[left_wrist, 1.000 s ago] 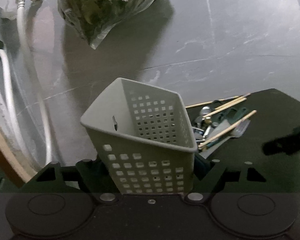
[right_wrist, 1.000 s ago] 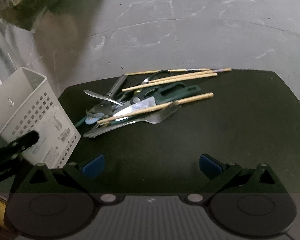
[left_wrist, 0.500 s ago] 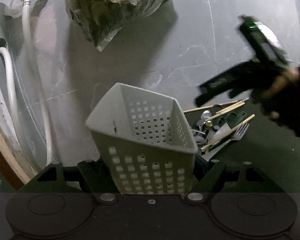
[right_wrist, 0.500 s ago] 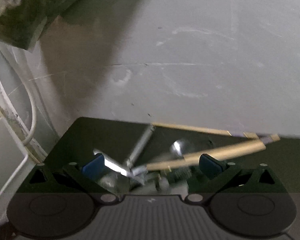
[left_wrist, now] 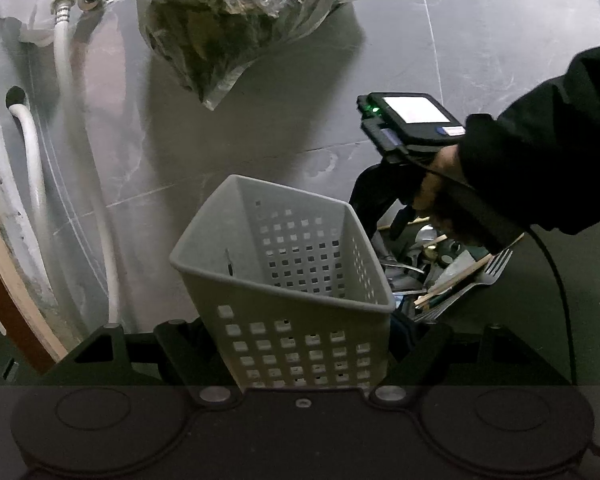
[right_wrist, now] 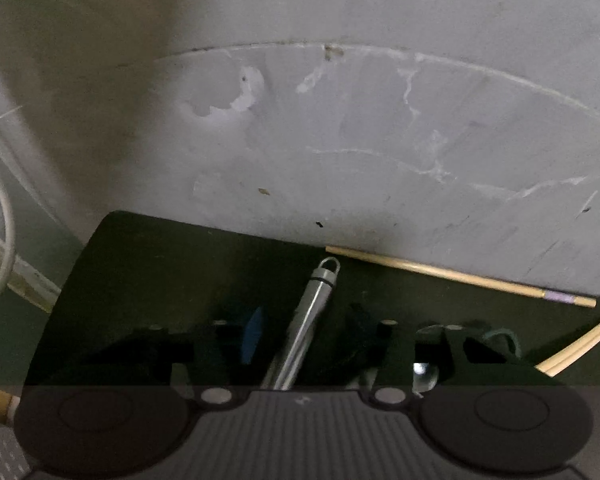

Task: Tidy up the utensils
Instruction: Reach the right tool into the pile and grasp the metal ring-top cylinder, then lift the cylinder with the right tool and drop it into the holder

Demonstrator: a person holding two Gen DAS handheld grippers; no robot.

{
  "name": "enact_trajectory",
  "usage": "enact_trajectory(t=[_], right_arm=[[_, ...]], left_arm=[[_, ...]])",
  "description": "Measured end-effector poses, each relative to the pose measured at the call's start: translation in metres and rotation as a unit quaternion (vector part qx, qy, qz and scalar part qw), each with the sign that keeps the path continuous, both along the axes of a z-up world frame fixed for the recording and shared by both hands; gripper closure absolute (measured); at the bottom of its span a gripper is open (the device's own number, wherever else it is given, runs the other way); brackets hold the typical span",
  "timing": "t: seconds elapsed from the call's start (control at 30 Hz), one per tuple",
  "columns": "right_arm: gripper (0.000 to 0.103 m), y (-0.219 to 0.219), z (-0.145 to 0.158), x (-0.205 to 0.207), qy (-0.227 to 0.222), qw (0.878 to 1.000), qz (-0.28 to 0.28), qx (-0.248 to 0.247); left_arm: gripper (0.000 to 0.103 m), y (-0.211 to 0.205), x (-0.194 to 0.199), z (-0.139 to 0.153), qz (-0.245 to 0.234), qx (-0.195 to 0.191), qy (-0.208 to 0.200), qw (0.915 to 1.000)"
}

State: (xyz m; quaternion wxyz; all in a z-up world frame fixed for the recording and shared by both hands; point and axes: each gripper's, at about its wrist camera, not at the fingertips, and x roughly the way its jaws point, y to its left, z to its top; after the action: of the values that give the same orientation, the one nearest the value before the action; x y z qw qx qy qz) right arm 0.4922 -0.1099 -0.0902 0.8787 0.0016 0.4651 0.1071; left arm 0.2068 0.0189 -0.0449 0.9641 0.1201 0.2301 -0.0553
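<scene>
My left gripper point(left_wrist: 300, 344) holds a white perforated basket point(left_wrist: 284, 280) tilted, mouth up, and its jaws are closing a little tighter on it. Right of the basket a pile of utensils point(left_wrist: 440, 276) lies on a dark mat point(left_wrist: 580, 300): a fork point(left_wrist: 496, 264), spoons, wooden chopsticks point(right_wrist: 460, 278). My right gripper point(left_wrist: 384, 220) reaches down into that pile. In the right wrist view a round metal handle point(right_wrist: 314, 304) with a loop end lies between the right gripper's point(right_wrist: 306, 332) jaws. They are closing around it, and a gap still shows on both sides.
A clear bag of dark greens point(left_wrist: 236, 12) lies on the grey stone surface point(right_wrist: 340, 140) beyond the basket. White hoses point(left_wrist: 64, 120) and a tap fitting run along the left. A dark sleeve point(left_wrist: 548, 140) and a cable point(left_wrist: 560, 292) cross the mat at right.
My right gripper has swung from the near side of the mat over the pile and come down around the metal handle, its jaws narrowing. The basket in my left gripper has barely shifted.
</scene>
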Motion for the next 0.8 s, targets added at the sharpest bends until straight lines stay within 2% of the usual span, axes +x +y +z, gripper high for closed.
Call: enact_trajectory(t=[0.03, 0.13, 0.2, 0.27, 0.3, 0.37, 0.5, 0.6, 0.8], right_arm=[[0.061, 0.002, -0.001, 0.001, 0.005, 1.000, -0.004, 0.000], [0.061, 0.006, -0.008, 0.007, 0.027, 0.999, -0.030, -0.001], [0.064, 0.008, -0.009, 0.006, 0.027, 0.999, -0.039, 0.004], [0.078, 0.008, -0.009, 0.007, 0.027, 0.998, -0.049, 0.004], [0.079, 0.007, -0.009, 0.006, 0.028, 0.998, -0.056, 0.008], [0.083, 0.001, -0.010, 0.003, 0.035, 0.997, -0.065, 0.033], [0.084, -0.019, -0.008, -0.011, 0.039, 0.991, -0.086, 0.094], [0.084, -0.034, 0.002, -0.026, 0.021, 0.982, -0.105, 0.157], [0.084, -0.059, 0.023, -0.067, -0.041, 0.967, -0.117, 0.223]], left_arm=[[0.023, 0.000, -0.001, 0.000, 0.001, 0.000, 0.000, 1.0000], [0.023, 0.000, -0.002, 0.000, 0.004, -0.001, 0.000, 1.0000], [0.023, -0.001, -0.004, 0.000, 0.003, 0.000, 0.000, 1.0000], [0.023, 0.000, -0.004, 0.000, 0.005, -0.003, -0.001, 1.0000], [0.023, 0.000, -0.004, 0.000, 0.005, -0.005, -0.001, 1.0000], [0.023, 0.001, -0.005, 0.001, 0.005, -0.007, -0.001, 1.0000], [0.023, 0.004, -0.006, 0.002, 0.001, -0.009, 0.000, 1.0000], [0.023, 0.006, -0.006, 0.003, -0.001, -0.011, 0.002, 0.9999], [0.023, 0.007, -0.007, 0.002, -0.014, -0.007, 0.000, 0.9999]])
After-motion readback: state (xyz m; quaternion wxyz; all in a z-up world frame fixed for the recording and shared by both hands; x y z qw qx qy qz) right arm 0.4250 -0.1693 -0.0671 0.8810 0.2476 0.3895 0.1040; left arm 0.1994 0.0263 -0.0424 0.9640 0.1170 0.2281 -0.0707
